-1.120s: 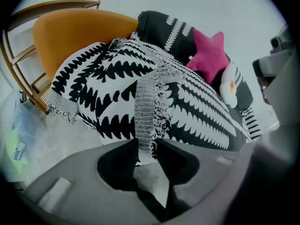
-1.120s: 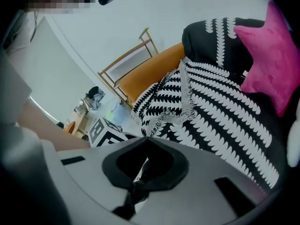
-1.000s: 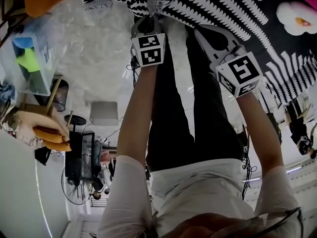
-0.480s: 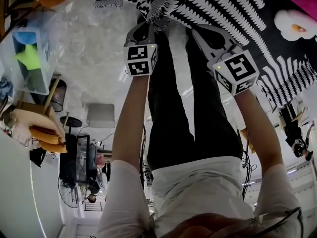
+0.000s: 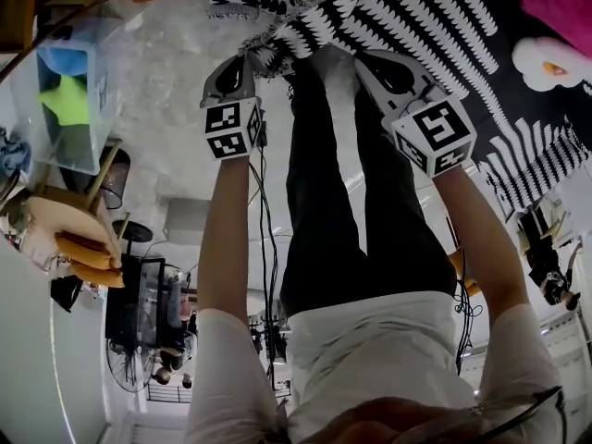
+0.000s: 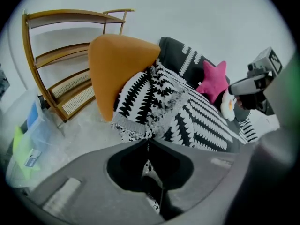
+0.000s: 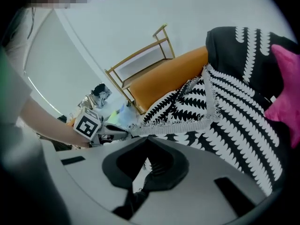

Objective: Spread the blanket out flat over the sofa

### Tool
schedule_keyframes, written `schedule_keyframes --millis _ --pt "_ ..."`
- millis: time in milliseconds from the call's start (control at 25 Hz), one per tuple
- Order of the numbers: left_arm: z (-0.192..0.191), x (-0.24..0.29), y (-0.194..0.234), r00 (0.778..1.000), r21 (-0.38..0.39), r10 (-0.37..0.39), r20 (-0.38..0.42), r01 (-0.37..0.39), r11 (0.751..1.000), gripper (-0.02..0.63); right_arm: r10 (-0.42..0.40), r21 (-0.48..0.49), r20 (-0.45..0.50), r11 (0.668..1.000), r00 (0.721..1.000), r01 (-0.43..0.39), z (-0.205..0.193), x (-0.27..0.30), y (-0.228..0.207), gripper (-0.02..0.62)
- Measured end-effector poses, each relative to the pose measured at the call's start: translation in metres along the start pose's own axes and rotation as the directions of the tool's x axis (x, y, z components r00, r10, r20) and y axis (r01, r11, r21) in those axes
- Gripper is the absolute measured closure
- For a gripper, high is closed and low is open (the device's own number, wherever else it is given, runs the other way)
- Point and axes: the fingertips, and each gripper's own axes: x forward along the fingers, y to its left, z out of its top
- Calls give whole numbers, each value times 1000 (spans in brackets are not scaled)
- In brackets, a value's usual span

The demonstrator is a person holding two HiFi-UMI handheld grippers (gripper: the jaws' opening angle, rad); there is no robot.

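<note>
Fingers (image 6: 93,191) clamped on blanket (image 6: 197,118), black-white, bunched

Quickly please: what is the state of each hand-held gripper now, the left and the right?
Left hand-held gripper: closed, pinching the edge of the blanket.
Right hand-held gripper: closed on the blanket's fringed edge.

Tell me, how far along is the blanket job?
Largely done: the blanket covers most of the sofa. In hand: the left gripper and right gripper each have jaws shut on its front edge. Left: the end by the orange arm lies rumpled and needs pulling flat.
</note>
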Motion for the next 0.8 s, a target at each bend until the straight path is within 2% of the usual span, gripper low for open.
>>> schedule_keyframes --millis 160,440,680,800 --pt "-12 -13 35 999 -52 34 7 -33 998 584 16 -14 -17 1000 1000 -17 -1 9 8 592" --pt "-40 -26 85 994 -46 103 -39 -104 993 584 32 -25 -58 999 998 -34 -4 29 14 592" --pt "-77 -41 125 979 -187 184 -89 -197 962 584 48 -42 -92 998 995 -52 -2 44 24 592" --pt "-92 -43 137 971 -224 213 -109 -233 946 584 47 -43 -96 998 994 -51 0 48 23 592"
